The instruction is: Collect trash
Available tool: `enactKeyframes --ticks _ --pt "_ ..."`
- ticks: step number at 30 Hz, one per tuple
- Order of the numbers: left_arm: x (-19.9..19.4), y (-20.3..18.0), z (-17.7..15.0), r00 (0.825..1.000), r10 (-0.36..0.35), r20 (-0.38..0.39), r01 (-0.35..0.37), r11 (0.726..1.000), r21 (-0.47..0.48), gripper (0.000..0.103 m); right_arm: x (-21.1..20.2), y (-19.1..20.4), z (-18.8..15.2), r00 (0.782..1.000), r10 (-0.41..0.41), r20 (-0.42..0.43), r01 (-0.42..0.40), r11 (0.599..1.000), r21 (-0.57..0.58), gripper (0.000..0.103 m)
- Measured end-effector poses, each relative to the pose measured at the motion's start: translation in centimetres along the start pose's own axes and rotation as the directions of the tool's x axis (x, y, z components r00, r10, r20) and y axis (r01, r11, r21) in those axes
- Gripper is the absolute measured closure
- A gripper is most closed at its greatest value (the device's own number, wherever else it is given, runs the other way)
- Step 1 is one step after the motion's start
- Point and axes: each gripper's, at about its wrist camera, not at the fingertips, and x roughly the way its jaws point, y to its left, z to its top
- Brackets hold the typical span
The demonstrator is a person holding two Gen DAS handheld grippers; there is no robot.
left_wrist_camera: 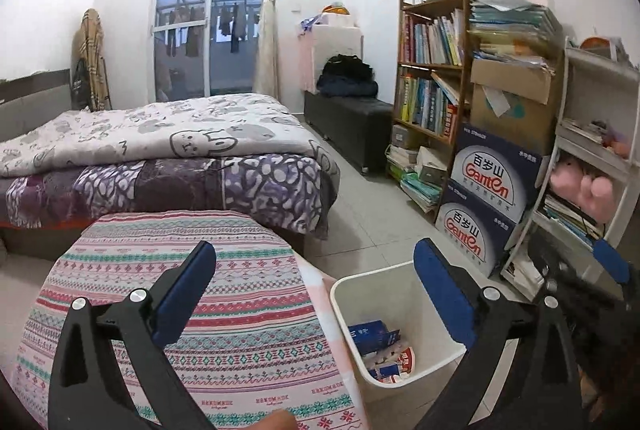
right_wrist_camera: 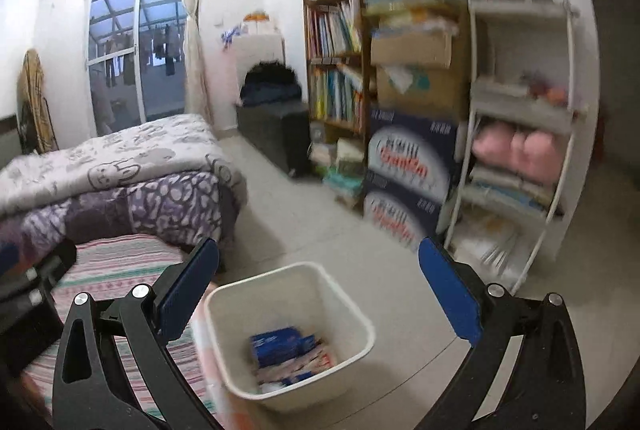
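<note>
White square plastic waste bin [right_wrist_camera: 292, 334] sits on the floor just below and ahead of my right claw [right_wrist_camera: 320, 294], already holding blue cartons and wrappers [right_wrist_camera: 288, 350]. It's tight against the round table with the striped patterned cloth [left_wrist_camera: 192, 294], so scraps drop straight in. Right claw spread wide, empty. Left claw [left_wrist_camera: 316, 294] likewise spread, empty, over the cloth edge. No loose trash visible on the cloth. Pale tiled floor [left_wrist_camera: 360, 189]; bed ahead-left, bookshelf and stacked boxes ahead-right.
</note>
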Motion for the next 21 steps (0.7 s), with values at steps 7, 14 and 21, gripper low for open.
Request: enactKeyframes --ticks 7,14,21 --pt "0.00 1.19 -0.20 0.999 0.031 -0.010 -0.031 0.999 -0.019 0.007 -0.17 0.01 -0.69 0.999 0.047 0.027 -0.047 0.999 0.005 0.007" --pt "-0.21 0.84 -0.17 0.999 0.047 0.004 -0.047 0.999 0.000 0.007 -0.25 0.16 -0.88 0.996 0.083 0.034 -0.084 0.996 0.024 0.007" --pt "0.24 0.67 -0.23 0.998 0.062 -0.007 -0.062 0.998 0.008 0.007 0.05 -0.32 -0.97 0.995 0.100 0.017 -0.101 0.993 0.056 0.007"
